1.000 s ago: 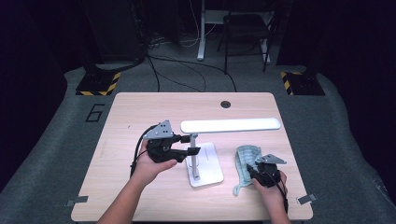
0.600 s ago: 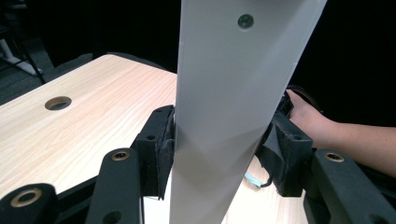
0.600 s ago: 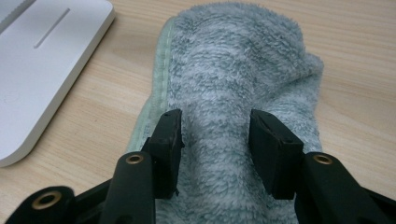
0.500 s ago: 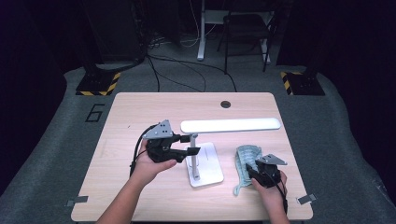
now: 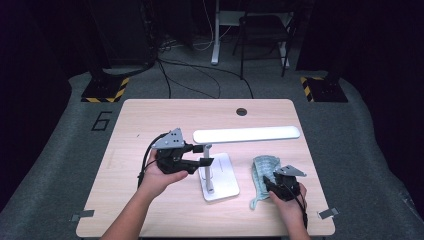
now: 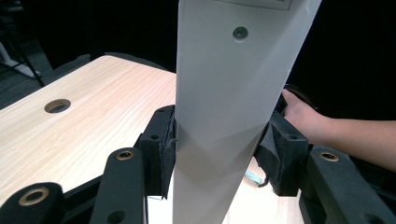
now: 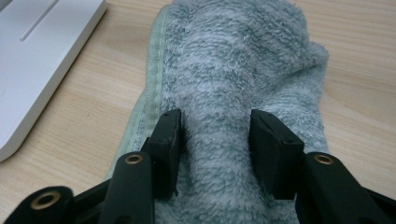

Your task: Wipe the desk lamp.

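A white desk lamp stands mid-table with a flat base, a thin post and a long light bar. My left gripper comes in level from the left. Its jaws have just been closing and its pads now press both sides of the post. A grey-green fluffy towel lies crumpled right of the base. My right gripper rests low on it. Its jaws have just been opening and now stand on either side of a raised fold of towel.
A round cable hole sits near the table's far edge. The lamp base's corner lies close to the left of the towel. Tape strips mark the near corners. A chair and cables stand on the floor beyond.
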`<state>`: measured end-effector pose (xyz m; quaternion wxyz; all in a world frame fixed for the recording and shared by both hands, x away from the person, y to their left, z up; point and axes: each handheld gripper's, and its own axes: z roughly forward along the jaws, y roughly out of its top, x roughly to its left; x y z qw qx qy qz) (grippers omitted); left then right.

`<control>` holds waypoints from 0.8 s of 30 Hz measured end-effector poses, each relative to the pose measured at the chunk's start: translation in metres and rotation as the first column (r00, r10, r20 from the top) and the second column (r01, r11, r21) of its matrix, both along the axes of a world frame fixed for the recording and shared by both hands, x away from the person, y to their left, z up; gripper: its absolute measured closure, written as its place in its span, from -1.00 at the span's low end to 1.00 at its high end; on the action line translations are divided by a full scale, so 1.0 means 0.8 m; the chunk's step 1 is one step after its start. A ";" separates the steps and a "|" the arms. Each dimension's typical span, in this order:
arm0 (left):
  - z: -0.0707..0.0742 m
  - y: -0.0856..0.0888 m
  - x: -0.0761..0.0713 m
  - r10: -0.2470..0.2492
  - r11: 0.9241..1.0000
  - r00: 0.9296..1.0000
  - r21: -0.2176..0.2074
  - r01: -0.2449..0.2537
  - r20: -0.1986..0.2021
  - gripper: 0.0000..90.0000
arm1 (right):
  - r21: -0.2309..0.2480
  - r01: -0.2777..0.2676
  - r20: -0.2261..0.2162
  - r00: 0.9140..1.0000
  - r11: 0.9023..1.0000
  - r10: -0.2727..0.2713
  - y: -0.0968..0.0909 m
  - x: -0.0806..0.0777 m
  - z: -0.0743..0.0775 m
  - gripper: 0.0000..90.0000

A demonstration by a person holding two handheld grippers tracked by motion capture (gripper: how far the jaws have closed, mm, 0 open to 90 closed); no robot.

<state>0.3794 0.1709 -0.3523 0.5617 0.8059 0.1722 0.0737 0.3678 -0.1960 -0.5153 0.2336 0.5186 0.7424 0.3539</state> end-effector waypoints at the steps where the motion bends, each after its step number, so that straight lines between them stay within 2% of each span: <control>1: 0.000 0.000 -0.001 -0.005 1.000 1.000 -0.003 0.005 -0.003 0.14 | -0.002 -0.001 0.003 1.000 1.000 0.001 0.000 0.000 0.000 0.18; 7: -0.001 0.003 -0.002 -0.049 0.999 0.999 -0.007 0.048 -0.008 0.14 | -0.026 -0.002 0.026 1.000 1.000 0.003 0.005 0.000 -0.002 0.08; 12: -0.001 0.006 -0.002 -0.077 0.997 0.997 -0.012 0.077 -0.015 0.14 | -0.020 0.001 0.036 0.999 1.000 0.000 0.007 0.002 -0.003 -0.02; 15: -0.001 0.006 -0.002 -0.069 0.998 0.997 -0.012 0.068 -0.019 0.13 | -0.007 0.011 0.036 0.999 1.000 -0.011 0.008 0.004 -0.003 -0.06; 18: -0.001 0.005 -0.003 -0.059 0.998 0.998 -0.012 0.058 -0.031 0.10 | -0.022 0.016 0.051 0.999 1.000 -0.014 0.008 0.005 -0.001 -0.14; 24: 0.008 0.008 -0.007 -0.035 0.999 0.999 0.004 0.035 -0.013 -0.02 | -0.016 0.021 0.067 0.998 1.000 -0.020 0.010 0.013 -0.001 -0.21</control>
